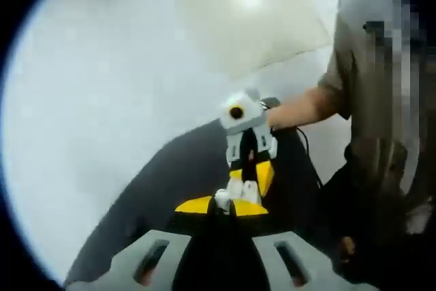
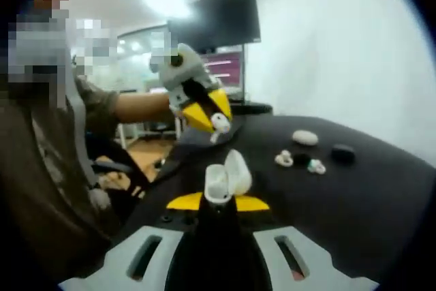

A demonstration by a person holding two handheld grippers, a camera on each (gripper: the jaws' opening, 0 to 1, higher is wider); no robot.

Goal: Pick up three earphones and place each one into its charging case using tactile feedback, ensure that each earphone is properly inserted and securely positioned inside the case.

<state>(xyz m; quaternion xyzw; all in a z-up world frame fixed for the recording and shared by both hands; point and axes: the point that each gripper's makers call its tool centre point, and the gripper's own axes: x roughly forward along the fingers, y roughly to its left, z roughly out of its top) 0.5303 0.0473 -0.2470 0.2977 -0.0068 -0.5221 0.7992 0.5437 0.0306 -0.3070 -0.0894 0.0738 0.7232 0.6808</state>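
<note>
My right gripper (image 2: 218,202) is shut on a white charging case (image 2: 225,176), held upright with its lid flipped open. The left gripper (image 2: 214,119) comes in from the left above it, yellow jaws pinching a small white earphone (image 2: 220,123), a short way above and behind the case. In the left gripper view, my left gripper (image 1: 222,206) is shut on that earphone (image 1: 221,199), right beside the case (image 1: 245,190) that the right gripper (image 1: 249,176) holds facing me.
On the black table (image 2: 381,202) at the right lie a closed white case (image 2: 304,138), two loose earphones (image 2: 284,159) (image 2: 315,166) and a black case (image 2: 343,153). A person's arm (image 2: 139,107) and body stand at the left. A white wall (image 1: 102,100) is behind.
</note>
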